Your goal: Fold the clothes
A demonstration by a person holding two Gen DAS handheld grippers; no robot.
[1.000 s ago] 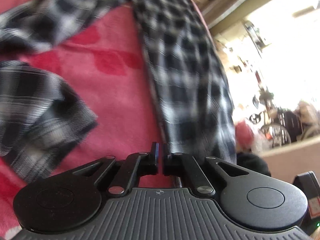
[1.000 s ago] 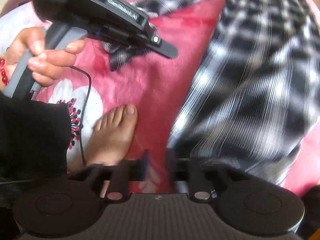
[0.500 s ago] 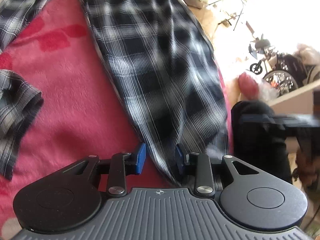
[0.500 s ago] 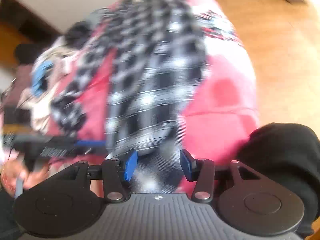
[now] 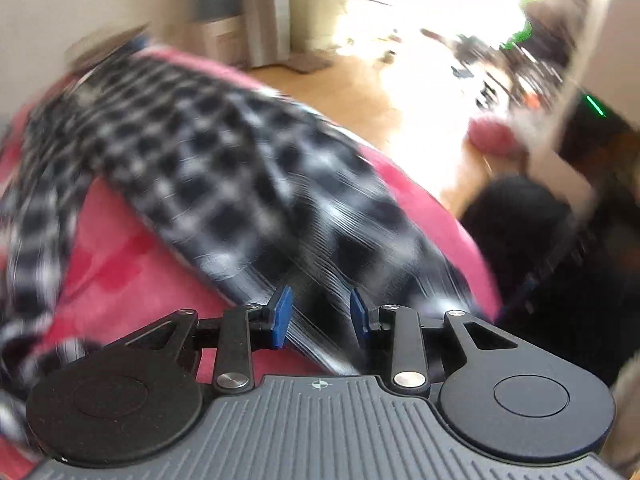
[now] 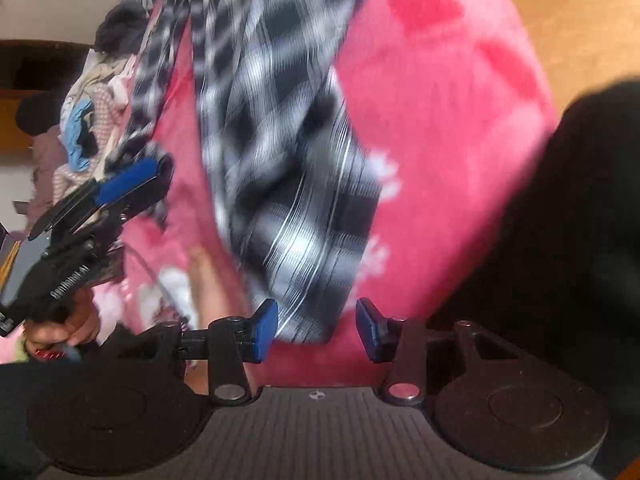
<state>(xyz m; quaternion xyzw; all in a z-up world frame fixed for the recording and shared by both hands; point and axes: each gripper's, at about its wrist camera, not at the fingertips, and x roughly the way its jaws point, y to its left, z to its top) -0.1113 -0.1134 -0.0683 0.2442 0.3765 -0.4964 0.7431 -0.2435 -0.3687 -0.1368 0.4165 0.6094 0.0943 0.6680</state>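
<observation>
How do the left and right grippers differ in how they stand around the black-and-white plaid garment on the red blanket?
The left gripper has plaid cloth filling the gap between its blue pads, while the right gripper has a narrower strip of the black-and-white plaid garment with red blanket showing beside one pad. The right's jaws stand wider and are closing; the left's are steady. Both have blue pads and straddle the same garment without clearly pinching it.
</observation>
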